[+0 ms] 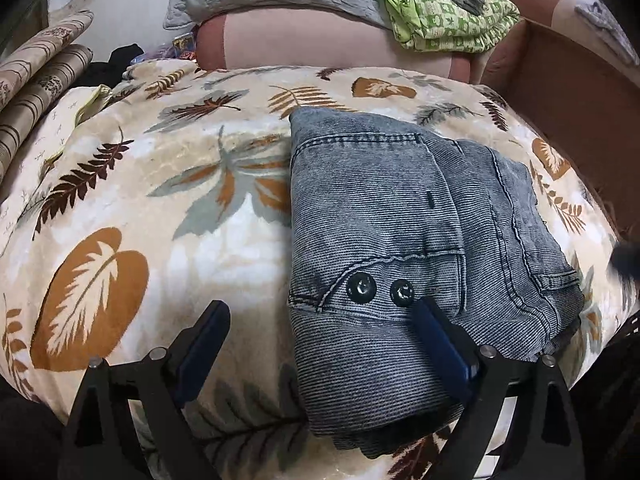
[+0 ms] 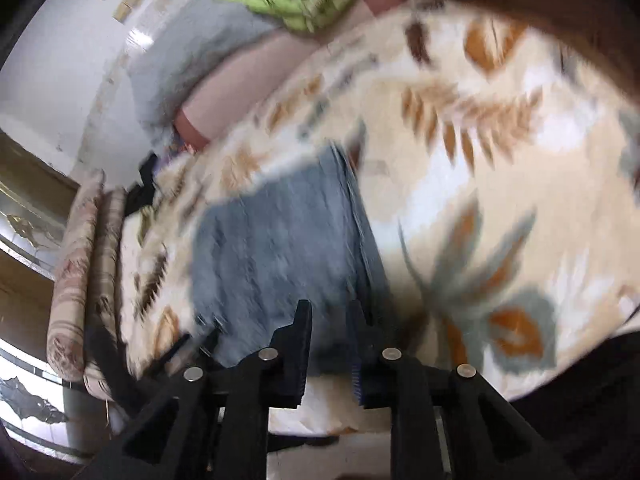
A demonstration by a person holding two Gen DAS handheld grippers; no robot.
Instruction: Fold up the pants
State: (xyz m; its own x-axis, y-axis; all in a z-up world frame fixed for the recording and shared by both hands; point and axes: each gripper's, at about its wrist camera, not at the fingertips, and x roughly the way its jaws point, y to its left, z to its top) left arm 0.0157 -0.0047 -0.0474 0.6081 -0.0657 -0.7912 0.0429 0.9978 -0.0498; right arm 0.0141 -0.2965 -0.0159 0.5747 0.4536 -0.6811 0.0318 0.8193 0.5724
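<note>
One pair of grey-blue pants [image 1: 408, 264] lies folded into a compact stack on the leaf-print blanket [image 1: 132, 208], right of its centre, with two snap buttons [image 1: 361, 288] showing. Left gripper [image 1: 320, 320]: jaws spread wide, right finger over the stack's near edge. Right gripper [image 2: 330, 320]: narrow gap, gripping nothing; view blurred. Bare blanket lies left of the stack.

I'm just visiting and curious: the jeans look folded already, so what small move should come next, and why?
Probably lift the left gripper back off the folded jeans. They lie in a compact stack on the leaf-print blanket, its fingers are spread wide and grip nothing, and the right gripper view is blurred.
</note>
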